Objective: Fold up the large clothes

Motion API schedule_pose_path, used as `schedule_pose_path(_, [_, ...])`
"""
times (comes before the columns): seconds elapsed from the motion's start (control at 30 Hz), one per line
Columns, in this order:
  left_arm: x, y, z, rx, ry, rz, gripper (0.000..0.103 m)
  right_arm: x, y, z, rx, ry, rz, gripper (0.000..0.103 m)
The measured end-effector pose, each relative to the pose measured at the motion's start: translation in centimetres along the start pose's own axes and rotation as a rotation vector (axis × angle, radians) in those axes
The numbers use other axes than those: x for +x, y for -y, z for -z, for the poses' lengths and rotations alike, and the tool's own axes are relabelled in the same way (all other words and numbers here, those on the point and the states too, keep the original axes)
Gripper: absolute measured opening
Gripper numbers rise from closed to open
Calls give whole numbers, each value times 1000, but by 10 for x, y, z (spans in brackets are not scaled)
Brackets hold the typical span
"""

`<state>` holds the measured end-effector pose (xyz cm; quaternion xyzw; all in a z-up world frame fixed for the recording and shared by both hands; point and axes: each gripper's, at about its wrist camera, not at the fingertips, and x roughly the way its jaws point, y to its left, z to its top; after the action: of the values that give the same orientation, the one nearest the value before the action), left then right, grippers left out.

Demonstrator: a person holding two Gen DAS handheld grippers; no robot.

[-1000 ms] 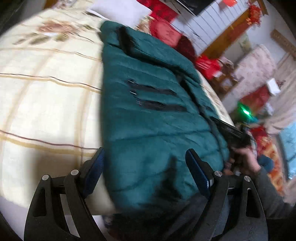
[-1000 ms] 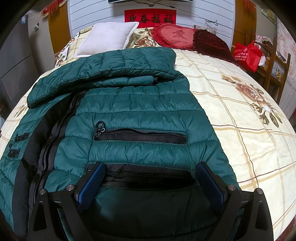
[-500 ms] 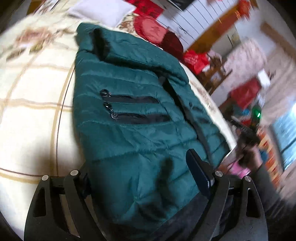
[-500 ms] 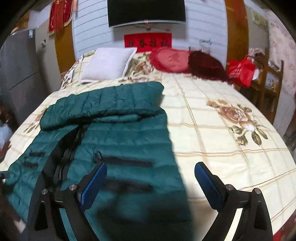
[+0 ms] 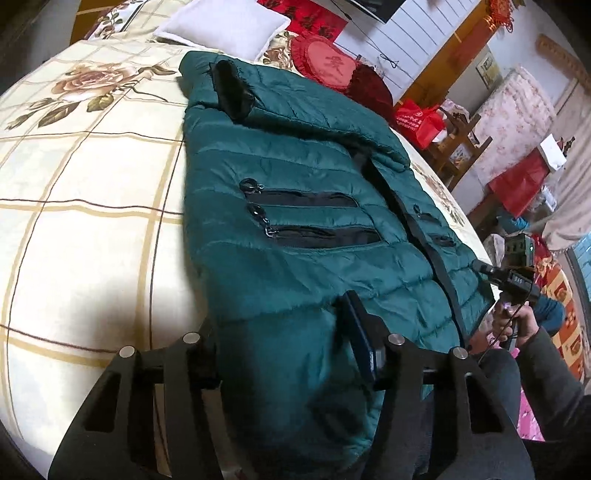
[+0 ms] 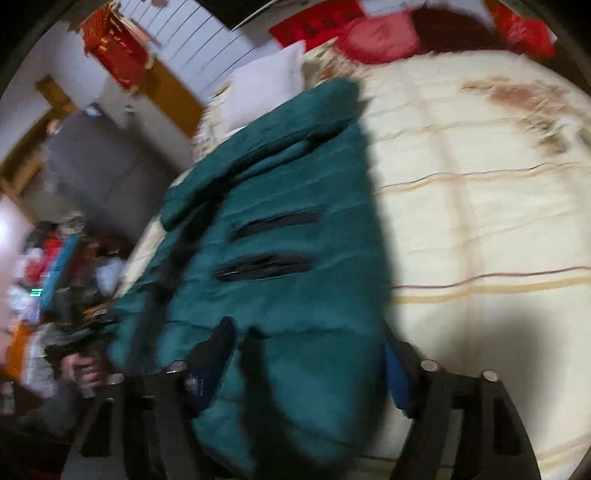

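Now the green padded jacket (image 5: pixel 295 236) lies on the bed (image 5: pixel 92 229), its hem at the near edge and its collar toward the far white pillow (image 5: pixel 225 27). On the left, the left tool (image 5: pixel 284 339) pinches the near left part of the hem. On the right, the right tool (image 6: pixel 310 365) pinches the hem's right part; this view is blurred.
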<state>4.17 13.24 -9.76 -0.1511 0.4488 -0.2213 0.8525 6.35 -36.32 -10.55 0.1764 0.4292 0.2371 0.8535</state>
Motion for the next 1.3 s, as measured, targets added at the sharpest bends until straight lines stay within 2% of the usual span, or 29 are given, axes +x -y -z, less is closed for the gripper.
schedule_pose_path(0.07, [5, 1, -1, 7, -22, -14, 54, 10, -10, -4, -60, -27, 4, 71])
schedule_pose_path(0.17, [12, 4, -3, 32, -25, -17, 54, 17, -11, -9, -31, -13, -5, 71])
schedule_pose_path(0.37, [8, -6, -6, -13, -41, 51, 54, 12, -22, 12, -145, 16, 47, 71])
schedule_pose_path(0.47, [11, -6, -13, -10, -58, 58, 53, 9, -18, 13, -123, 23, 18, 69])
schedule_pose_path(0.5, [13, -2, -15, 10, -69, 41, 50, 10, -17, 12, -120, 24, 11, 67])
schedule_pose_path(0.57, [12, 5, -15, 40, -59, 2, 26, 15, -18, 9, -110, 21, 9, 57])
schedule_pose_path(0.6, [6, 6, -15, 38, -36, 9, 19, 16, -19, 8, -106, 16, 13, 53])
schedule_pose_path(0.67, [-10, 4, -13, 17, 11, 23, 16, 13, -27, 8, -105, 22, 13, 37])
schedule_pose_path(0.77, [-36, -2, -10, -21, 63, 54, 15, -5, -36, 11, -104, 56, -41, 23])
schedule_pose_path(0.87, [-62, 3, -1, -6, 95, 66, 15, -26, -47, 20, -116, 96, -94, 22])
schedule_pose_path(0.93, [-72, 8, 4, 10, 89, 75, 15, -38, -56, 27, -132, 121, -102, 22])
schedule_pose_path(1.0, [-75, 12, 13, 51, 78, 43, 15, -44, -60, 33, -135, 133, -102, 21])
schedule_pose_path(1.1, [-62, 5, 19, 40, 30, 18, 15, -41, -59, 43, -120, 108, -80, 21])
schedule_pose_path(1.2, [-55, -2, 29, 25, 3, 11, 21, -29, -41, 49, -35, 57, -65, 22])
schedule_pose_path(1.3, [-48, -1, 31, 37, -34, -14, 30, -27, -30, 53, 40, 48, -66, 40])
